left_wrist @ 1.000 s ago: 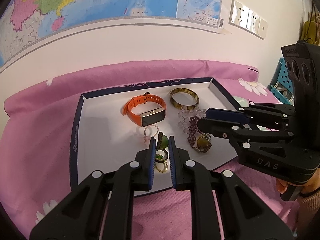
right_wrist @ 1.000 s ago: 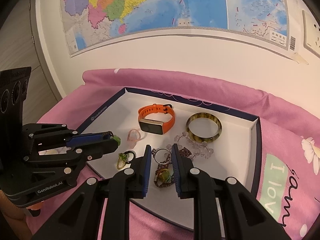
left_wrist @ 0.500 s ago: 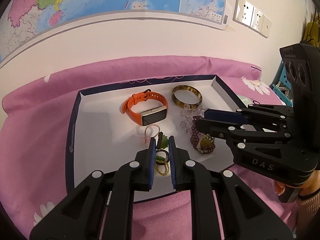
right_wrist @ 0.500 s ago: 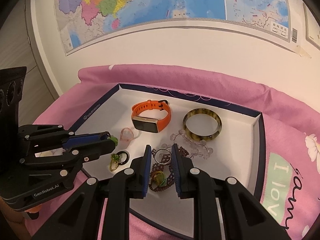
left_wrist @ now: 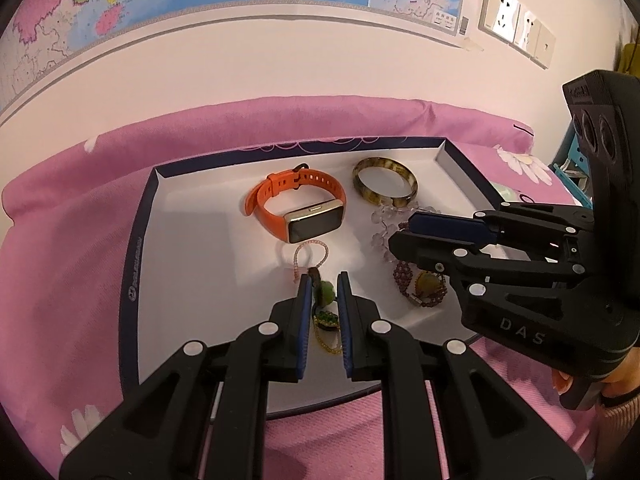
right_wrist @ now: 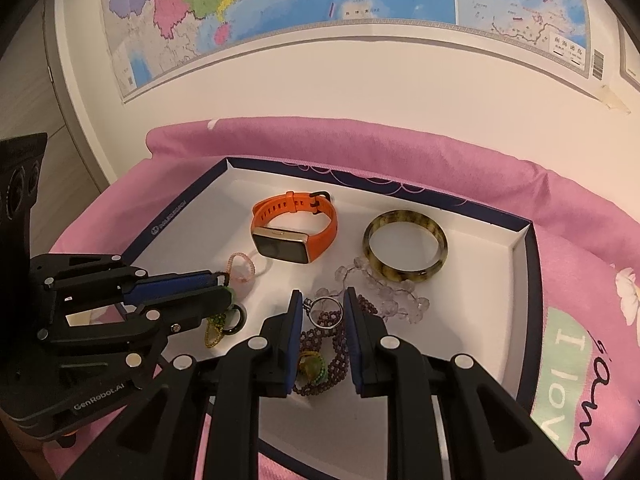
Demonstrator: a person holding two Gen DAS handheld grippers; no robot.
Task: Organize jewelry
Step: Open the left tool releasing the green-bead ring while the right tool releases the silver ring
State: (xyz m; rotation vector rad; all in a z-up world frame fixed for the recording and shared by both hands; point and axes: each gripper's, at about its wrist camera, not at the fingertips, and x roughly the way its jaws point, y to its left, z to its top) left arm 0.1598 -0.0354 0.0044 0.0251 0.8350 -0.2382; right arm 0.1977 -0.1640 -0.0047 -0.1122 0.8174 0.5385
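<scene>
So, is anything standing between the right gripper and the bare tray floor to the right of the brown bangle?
Yes. The clear bead bracelet lies on the tray between that bare patch and the right gripper, which pinches a silver ring. The bracelet reaches up to the brown bangle. Carried above it, the way looks free.

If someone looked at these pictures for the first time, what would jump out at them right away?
Probably the orange watch, lying near the back middle of the white tray, with the mottled brown bangle just to its right. Then the two black tongs over the tray's front: the left tongs pinch a green bead ring, and the right tongs pinch a silver ring.
</scene>
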